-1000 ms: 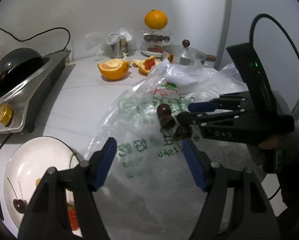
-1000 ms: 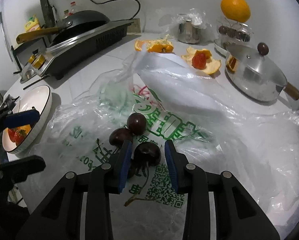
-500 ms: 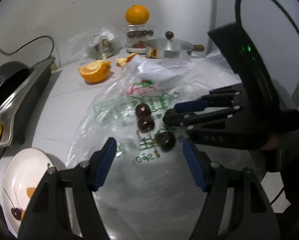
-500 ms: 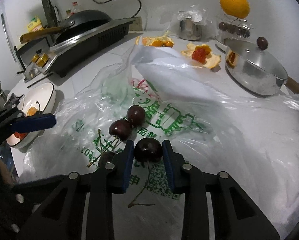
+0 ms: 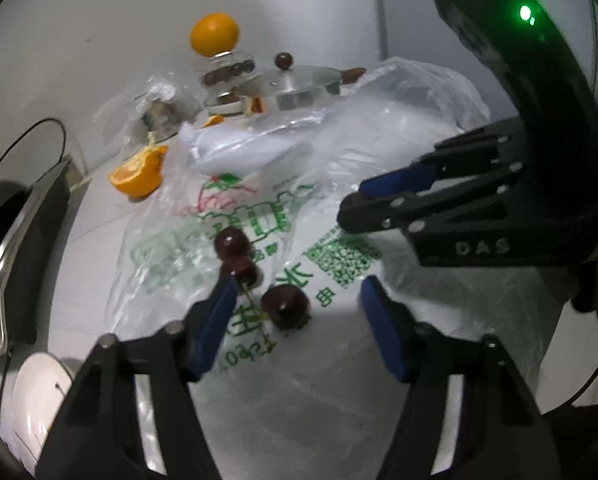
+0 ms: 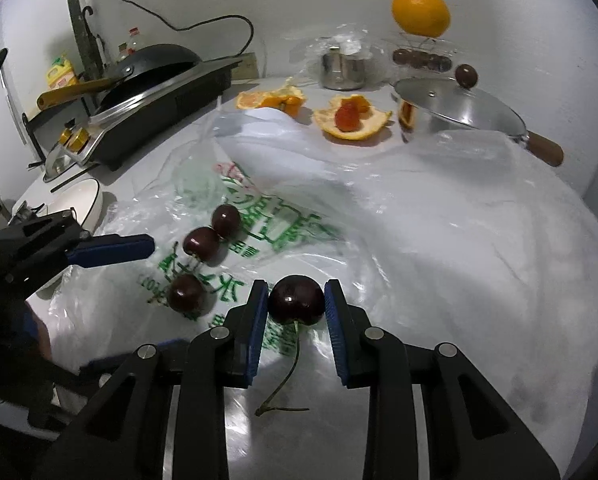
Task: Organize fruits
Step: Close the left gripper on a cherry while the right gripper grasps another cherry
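Note:
Several dark cherries lie on a printed plastic bag (image 5: 331, 256). My right gripper (image 6: 296, 304) is shut on one cherry (image 6: 296, 299), whose stem hangs down below the pads. Three more lie to its left: a near cherry (image 6: 185, 293) and a touching pair (image 6: 201, 243), (image 6: 225, 219). My left gripper (image 5: 295, 296) hovers low over the bag with its jaws closing. The near cherry (image 5: 285, 306) sits between its fingers, and the pads are clear of it. The pair (image 5: 243, 270), (image 5: 231, 242) lies just past its left fingertip. The right gripper (image 5: 351, 204) reaches in from the right.
A white bowl (image 6: 79, 200) stands at the left by the stove with a pan (image 6: 151, 80). At the back are orange peels (image 6: 353, 120), a lidded pot (image 6: 455, 108), a steel cup (image 6: 343, 68) and an orange on a glass stand (image 6: 421, 12).
My right gripper shut on a cherry and drew it back from the others. My left gripper moved in over the bag, its jaws narrowed, and a cherry now lies between its fingers.

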`<action>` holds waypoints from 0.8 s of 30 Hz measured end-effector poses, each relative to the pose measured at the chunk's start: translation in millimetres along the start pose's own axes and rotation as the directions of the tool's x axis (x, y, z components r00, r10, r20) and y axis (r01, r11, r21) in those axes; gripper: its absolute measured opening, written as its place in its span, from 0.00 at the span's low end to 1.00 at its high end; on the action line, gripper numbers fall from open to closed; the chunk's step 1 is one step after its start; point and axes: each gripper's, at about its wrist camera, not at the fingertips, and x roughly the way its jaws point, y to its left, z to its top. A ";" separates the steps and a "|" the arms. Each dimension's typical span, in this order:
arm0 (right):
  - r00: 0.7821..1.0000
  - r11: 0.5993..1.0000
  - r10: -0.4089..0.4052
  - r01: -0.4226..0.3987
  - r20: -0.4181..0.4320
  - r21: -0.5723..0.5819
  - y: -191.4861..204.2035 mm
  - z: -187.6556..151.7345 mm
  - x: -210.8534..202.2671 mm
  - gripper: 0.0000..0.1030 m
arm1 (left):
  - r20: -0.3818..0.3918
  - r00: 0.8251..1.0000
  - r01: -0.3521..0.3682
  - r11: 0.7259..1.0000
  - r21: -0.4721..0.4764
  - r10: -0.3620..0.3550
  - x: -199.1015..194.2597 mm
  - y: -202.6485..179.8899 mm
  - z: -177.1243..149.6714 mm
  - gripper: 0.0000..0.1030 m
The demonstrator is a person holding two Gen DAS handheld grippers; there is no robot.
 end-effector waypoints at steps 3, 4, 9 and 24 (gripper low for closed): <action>1.000 1.000 -0.001 0.001 -0.001 0.004 -4.3 -4.1 -2.6 0.30 | -0.026 1.000 -0.013 1.000 0.027 0.014 9.5 -3.3 -0.9 0.51; 1.000 1.000 0.002 -0.002 0.001 0.005 -4.8 -5.0 -3.0 0.30 | -0.038 0.999 -0.020 0.999 0.033 0.021 12.2 -4.6 -1.0 0.49; 1.000 1.000 0.008 -0.008 0.004 0.012 -6.9 -7.8 -2.0 0.30 | -0.071 0.997 -0.029 0.999 0.034 0.031 24.5 -0.9 -0.5 0.43; 1.000 1.000 -0.001 0.001 0.004 0.000 2.3 -8.0 -3.2 0.30 | -0.058 0.996 0.060 0.998 -0.001 -0.060 10.7 8.2 -2.3 0.29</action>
